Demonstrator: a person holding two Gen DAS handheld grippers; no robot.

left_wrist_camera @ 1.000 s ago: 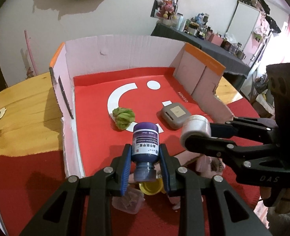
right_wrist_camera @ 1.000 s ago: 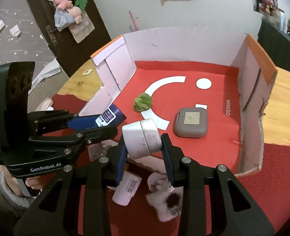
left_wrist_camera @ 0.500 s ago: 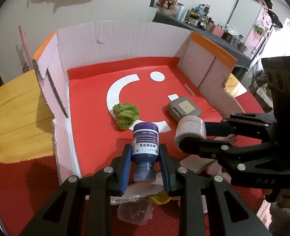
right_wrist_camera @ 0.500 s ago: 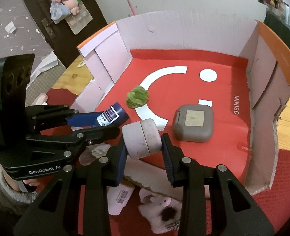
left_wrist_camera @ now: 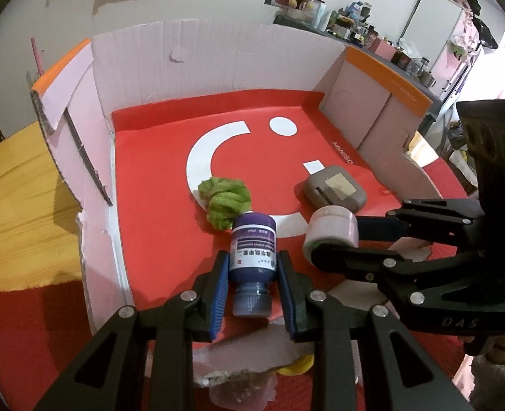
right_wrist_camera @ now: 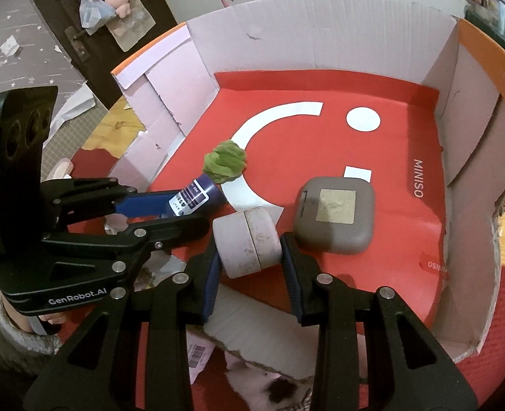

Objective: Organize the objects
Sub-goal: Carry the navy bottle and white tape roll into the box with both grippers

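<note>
Your two fisheye views are evenly lit by soft indoor light, a little dim and pink-tinted. Straight lines bow toward the edges, and the corners fall to black vignette. Bright window glare (left_wrist_camera: 492, 65) washes out the left-wrist view's right side. The cardboard box (left_wrist_camera: 218, 54) wall casts a soft shadow on the wooden tabletop (left_wrist_camera: 15, 198). Focus stays sharp centrally.

You have one open cardboard box (left_wrist_camera: 218, 58) with a red floor. Inside it you have one crumpled green cloth ball (left_wrist_camera: 225, 202) and one flat grey rounded-square case (left_wrist_camera: 336, 190). You hold one dark blue labelled bottle (left_wrist_camera: 252, 257) and one round white lidded jar (right_wrist_camera: 247, 241). Two black grippers are counted.
</note>
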